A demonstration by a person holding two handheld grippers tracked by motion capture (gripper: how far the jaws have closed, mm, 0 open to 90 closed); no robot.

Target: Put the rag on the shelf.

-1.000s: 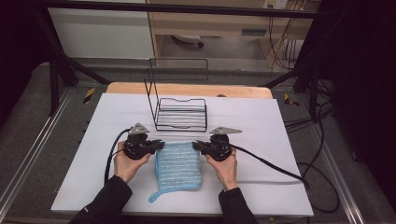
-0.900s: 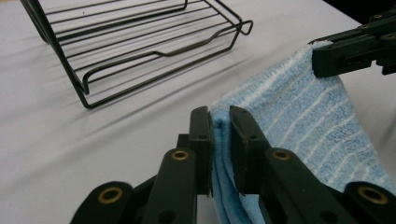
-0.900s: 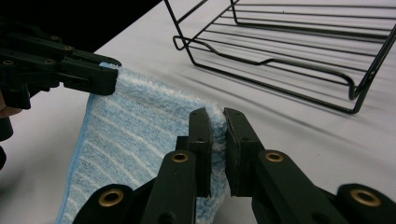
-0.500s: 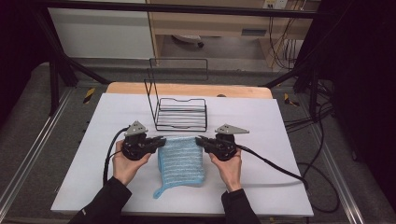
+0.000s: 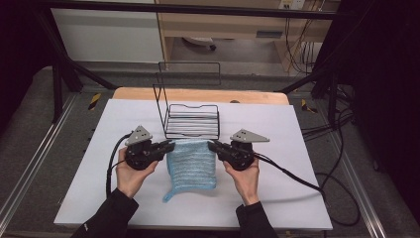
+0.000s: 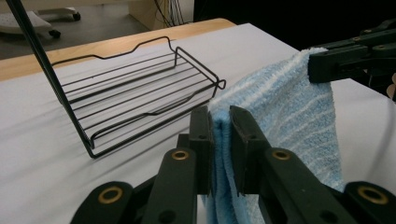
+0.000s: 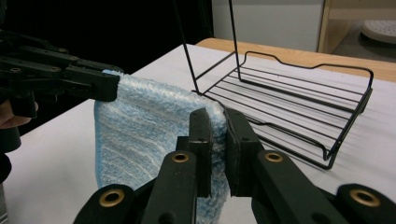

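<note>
On the white tabletop (image 5: 297,163) there are two things to count: one light-blue striped towel (image 5: 192,166) and one black wire rack (image 5: 192,121). Two grippers work over it, one in each of the person's hands.

The towel sits near the middle of the tabletop, just in front of the rack. Its top edge is lifted and stretched between the grippers, while its lower part hangs down toward the near edge, with one small corner trailing to the left. Whether that lower part rests on the surface cannot be told.

The left gripper (image 5: 171,146) is clamped on the towel's upper left corner; in the left gripper view its jaws pinch the folded cloth tightly. The right gripper (image 5: 213,145) is likewise clenched on the upper right corner, its jaws pressed against the fabric in the right gripper view.

The rack stands toward the far edge, its low basket facing the towel and a tall wire frame rising at its back left. Its front rail lies just beyond the towel's raised edge, close but apart.

Open room remains on both sides: bare tabletop stretches to the left edge and to the right edge, where one cable (image 5: 292,176) from the right gripper trails off. The near edge is crossed by the person's two dark sleeves.
</note>
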